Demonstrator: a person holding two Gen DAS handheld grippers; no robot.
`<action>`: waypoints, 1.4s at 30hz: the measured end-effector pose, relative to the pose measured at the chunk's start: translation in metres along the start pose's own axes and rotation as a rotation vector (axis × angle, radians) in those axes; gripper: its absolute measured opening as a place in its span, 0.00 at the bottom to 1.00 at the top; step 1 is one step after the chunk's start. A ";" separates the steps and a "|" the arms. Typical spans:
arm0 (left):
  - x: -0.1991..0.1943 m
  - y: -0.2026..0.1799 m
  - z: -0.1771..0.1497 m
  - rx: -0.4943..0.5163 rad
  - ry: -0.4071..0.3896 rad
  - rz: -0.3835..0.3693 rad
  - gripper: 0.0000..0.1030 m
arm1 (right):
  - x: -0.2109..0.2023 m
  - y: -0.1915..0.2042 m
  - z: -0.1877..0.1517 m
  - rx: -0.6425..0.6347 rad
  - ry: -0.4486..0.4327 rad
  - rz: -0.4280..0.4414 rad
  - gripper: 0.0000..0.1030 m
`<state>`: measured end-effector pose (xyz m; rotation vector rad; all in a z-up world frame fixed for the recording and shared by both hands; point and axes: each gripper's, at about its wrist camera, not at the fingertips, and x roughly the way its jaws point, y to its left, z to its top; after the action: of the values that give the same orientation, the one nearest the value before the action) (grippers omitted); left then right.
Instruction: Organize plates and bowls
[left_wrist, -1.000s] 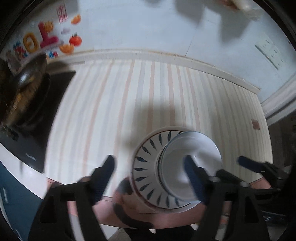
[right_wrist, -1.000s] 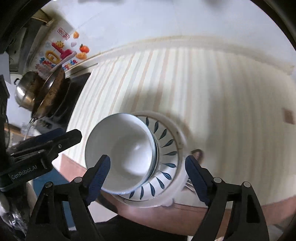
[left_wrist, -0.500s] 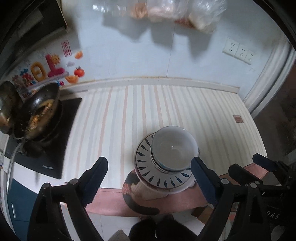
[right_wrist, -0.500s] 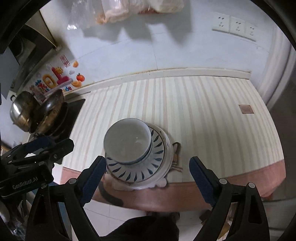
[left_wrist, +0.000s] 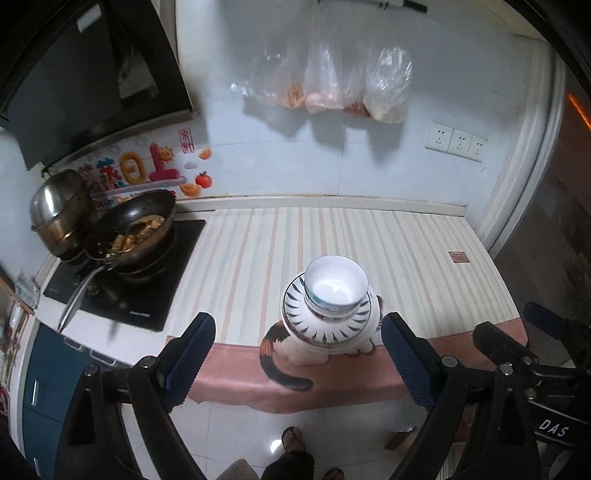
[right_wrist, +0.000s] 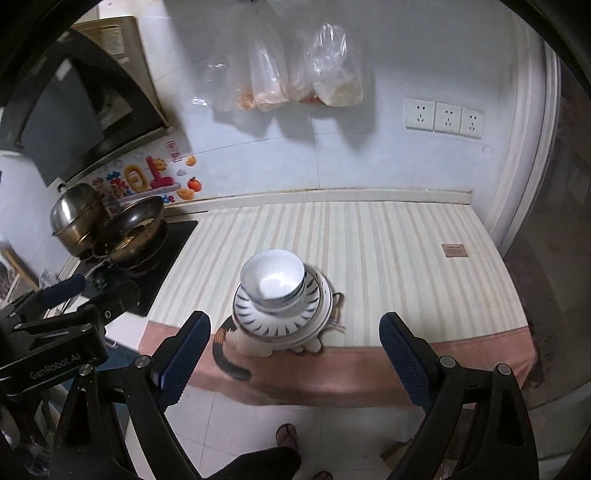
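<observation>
Stack: white ceramic bowl (left_wrist: 336, 286) on blue-patterned white plate (left_wrist: 327, 325), striped tabletop (left_wrist: 406, 251) 6 o'clock edge; left gripper (left_wrist: 297, 354), right gripper (right_wrist: 293, 350) fingers wide, empty.

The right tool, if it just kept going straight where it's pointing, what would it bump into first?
Probably the white bowl stacked on the patterned plates, which sits nearly centred ahead of the open right tool. Depth is hard to judge in this view.

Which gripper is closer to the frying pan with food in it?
The left hand-held gripper, probably. The frying pan sits far off on the stove, to the left of both. The left one hangs on that side; the right hand-held gripper is farther right, above the stacked bowls.
</observation>
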<state>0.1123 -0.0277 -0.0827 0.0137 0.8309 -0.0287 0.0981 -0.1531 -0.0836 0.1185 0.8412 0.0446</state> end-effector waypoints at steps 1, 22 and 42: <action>-0.012 -0.001 -0.006 0.001 -0.009 -0.001 0.89 | -0.008 0.000 -0.006 -0.002 -0.003 0.005 0.92; -0.106 0.001 -0.094 -0.045 -0.077 0.071 0.99 | -0.148 0.004 -0.094 -0.032 -0.113 -0.065 0.95; -0.111 0.005 -0.099 -0.054 -0.094 0.112 0.99 | -0.138 -0.001 -0.091 -0.056 -0.098 -0.109 0.96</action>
<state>-0.0359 -0.0183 -0.0675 0.0076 0.7356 0.0981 -0.0619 -0.1586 -0.0419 0.0216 0.7465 -0.0395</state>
